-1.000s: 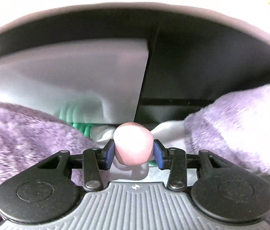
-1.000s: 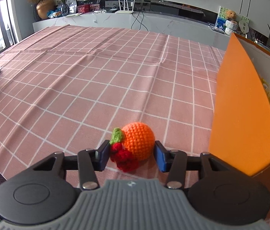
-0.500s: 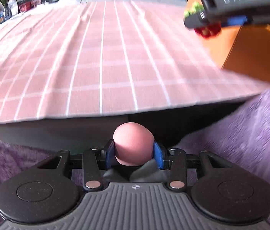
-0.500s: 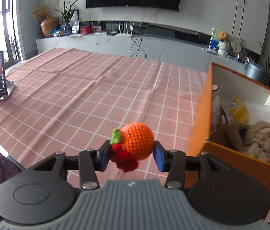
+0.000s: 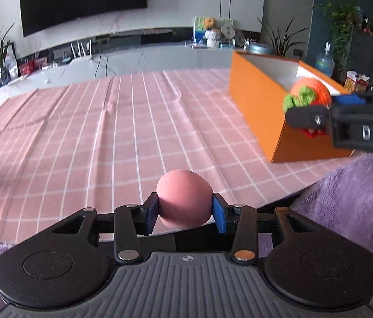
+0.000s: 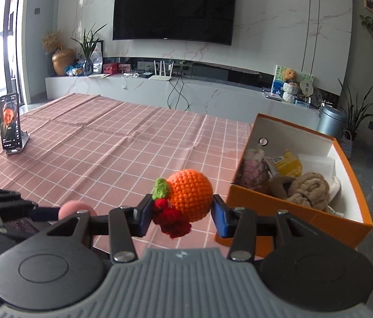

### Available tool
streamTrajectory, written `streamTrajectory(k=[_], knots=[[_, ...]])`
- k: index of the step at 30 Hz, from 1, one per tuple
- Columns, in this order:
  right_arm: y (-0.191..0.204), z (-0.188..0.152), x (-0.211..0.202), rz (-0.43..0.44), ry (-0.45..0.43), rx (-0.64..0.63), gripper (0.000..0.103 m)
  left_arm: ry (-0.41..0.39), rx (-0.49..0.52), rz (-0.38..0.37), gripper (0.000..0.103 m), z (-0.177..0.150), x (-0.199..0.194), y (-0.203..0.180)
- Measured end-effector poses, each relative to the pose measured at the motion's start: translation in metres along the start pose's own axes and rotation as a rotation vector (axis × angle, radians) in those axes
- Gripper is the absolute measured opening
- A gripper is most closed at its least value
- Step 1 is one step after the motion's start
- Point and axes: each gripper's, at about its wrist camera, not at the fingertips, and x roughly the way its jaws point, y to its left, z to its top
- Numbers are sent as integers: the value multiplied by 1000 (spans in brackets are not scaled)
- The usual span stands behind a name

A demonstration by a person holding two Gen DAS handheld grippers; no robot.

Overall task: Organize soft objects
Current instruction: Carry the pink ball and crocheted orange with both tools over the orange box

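Note:
My left gripper (image 5: 185, 214) is shut on a pink soft ball (image 5: 183, 198) and holds it above the table's near edge. My right gripper (image 6: 181, 212) is shut on a crocheted orange (image 6: 190, 194) with a green leaf and red berries, held in the air left of the orange box (image 6: 292, 212). The box holds a tan plush (image 6: 309, 189), a pink knitted toy (image 6: 255, 171) and a yellow item (image 6: 287, 163). In the left wrist view the right gripper (image 5: 318, 111) with the crocheted orange (image 5: 310, 92) hangs by the box's near end (image 5: 260, 103).
A pink checked tablecloth (image 6: 107, 143) covers the table. A phone on a stand (image 6: 10, 123) sits at its left edge. Purple fleece (image 5: 355, 198) lies below the near edge. A TV wall and low counter stand behind.
The left gripper came up from below the table edge with the pink ball. The right gripper rose from the tabletop with the crocheted orange, and the box's inside came into view.

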Motion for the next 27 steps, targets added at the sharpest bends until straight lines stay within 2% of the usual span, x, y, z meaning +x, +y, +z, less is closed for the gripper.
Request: streamTrajectory(k=[3, 8, 16, 22, 27], knots=[[-9, 0, -7, -11, -9, 20, 46, -39, 10, -9, 48, 11, -6, 2], [-32, 4, -16, -34, -23, 67, 46, -83, 6, -72, 48, 36, -12, -1], [-91, 16, -14, -82, -12, 147, 46, -109, 52, -270, 48, 91, 10, -19], [-136, 34, 6, -102, 11, 144, 46, -109, 177, -392, 48, 140, 45, -53], [-167, 56, 41, -96, 45, 108, 46, -102, 307, -432, 48, 179, 86, -82]])
